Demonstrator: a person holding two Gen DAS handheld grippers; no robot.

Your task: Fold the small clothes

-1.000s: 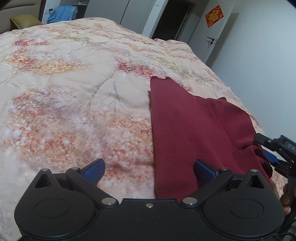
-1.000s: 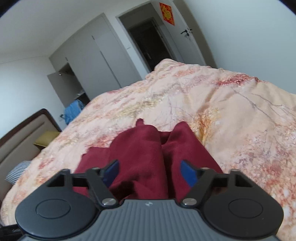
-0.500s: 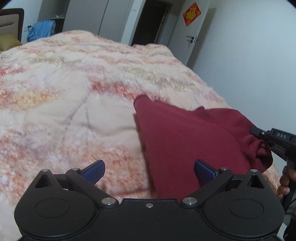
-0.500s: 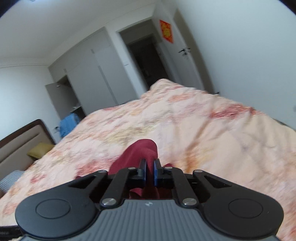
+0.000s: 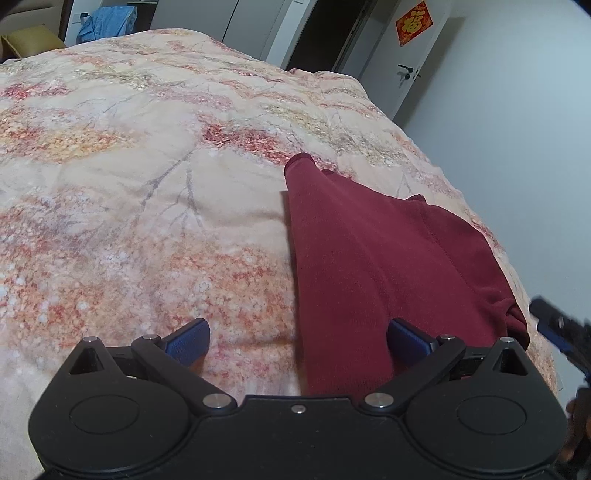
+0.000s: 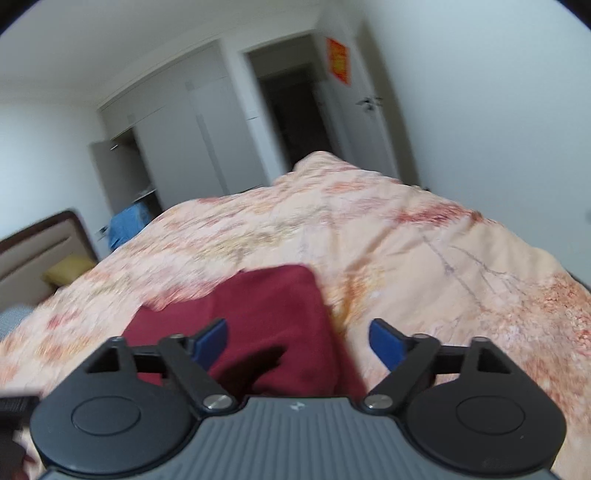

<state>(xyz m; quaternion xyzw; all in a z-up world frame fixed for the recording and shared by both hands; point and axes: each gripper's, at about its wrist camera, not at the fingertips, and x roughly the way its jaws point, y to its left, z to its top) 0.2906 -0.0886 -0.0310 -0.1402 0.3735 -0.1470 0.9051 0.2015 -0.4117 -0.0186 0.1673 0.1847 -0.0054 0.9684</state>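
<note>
A dark red garment [image 5: 369, 266] lies on the flowered bedspread [image 5: 147, 184], partly folded, with a stitched seam running along its upper layer and a narrow end pointing away from both tools.

The left gripper [image 5: 297, 338] hangs just above the bed with its blue fingers [image 5: 188, 338] spread wide. The near edge of the garment lies under the gap on the right-hand side, and bare bedspread lies under the left-hand side. Nothing is pinched between the pads.

The right gripper [image 6: 297, 343] has just been opening, and its jaws now stand wide apart with nothing gripped. The garment [image 6: 266, 325] sits ahead of and below the left blue finger [image 6: 212, 341], its bulk toward that side, while the right finger [image 6: 386, 341] is over plain bedspread [image 6: 406, 258]. This view is blurred, so I cannot tell whether the left pad brushes the cloth.

Far beyond the grippers, past the bed, a blue bag [image 5: 107, 22] sits in an open wardrobe; what is in it I cannot make out. A red paper square [image 5: 413, 22] hangs on the door.
</note>
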